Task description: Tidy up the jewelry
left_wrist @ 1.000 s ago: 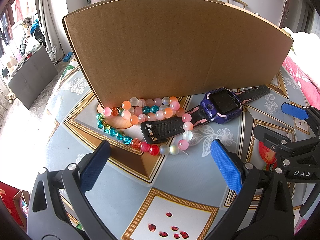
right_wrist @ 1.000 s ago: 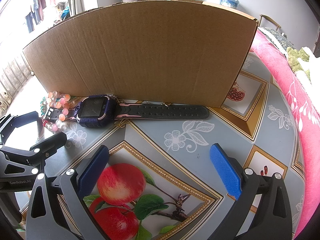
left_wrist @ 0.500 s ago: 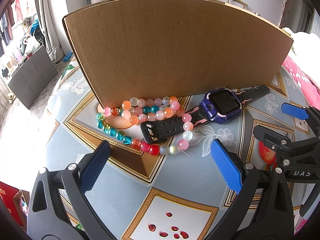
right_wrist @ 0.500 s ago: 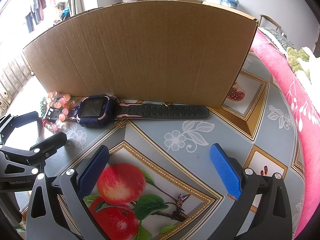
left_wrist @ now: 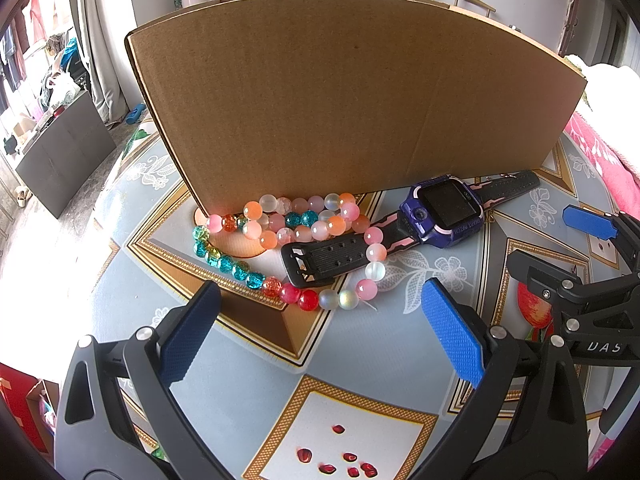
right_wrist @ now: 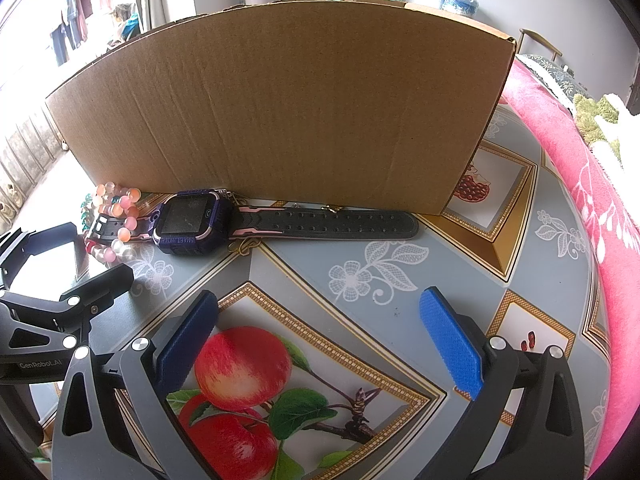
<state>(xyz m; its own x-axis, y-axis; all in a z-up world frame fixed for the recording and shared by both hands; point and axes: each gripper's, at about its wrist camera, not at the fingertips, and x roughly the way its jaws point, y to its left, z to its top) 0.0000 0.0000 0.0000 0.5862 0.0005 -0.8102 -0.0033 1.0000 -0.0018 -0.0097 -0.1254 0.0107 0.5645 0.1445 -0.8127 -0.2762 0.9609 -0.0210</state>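
- Holding both tools low over the patterned tablecloth [left_wrist: 384,352], you have the left gripper [left_wrist: 320,328] spread wide with nothing between its blue pads [left_wrist: 452,330].
- Your right gripper [right_wrist: 320,334] is likewise spread apart and empty, hovering above the printed apples [right_wrist: 240,364].
- Just ahead of your left gripper lies the bead bracelet [left_wrist: 280,240], a tangle of pink, orange, teal and red beads resting on the cloth against the foot of the cardboard box [left_wrist: 352,96].
- The smartwatch [left_wrist: 444,210] lies flat beside the beads, its purple case face up; its near strap end overlaps the bead loops.
- From your right wrist view, the watch's long black strap [right_wrist: 328,224] stretches along the base of the box wall, well ahead of the pads.
- A thin gold chain [right_wrist: 244,246] peeks out from beneath the watch; its full shape is hidden.
- A pink blanket [right_wrist: 592,184] borders the table on your right.
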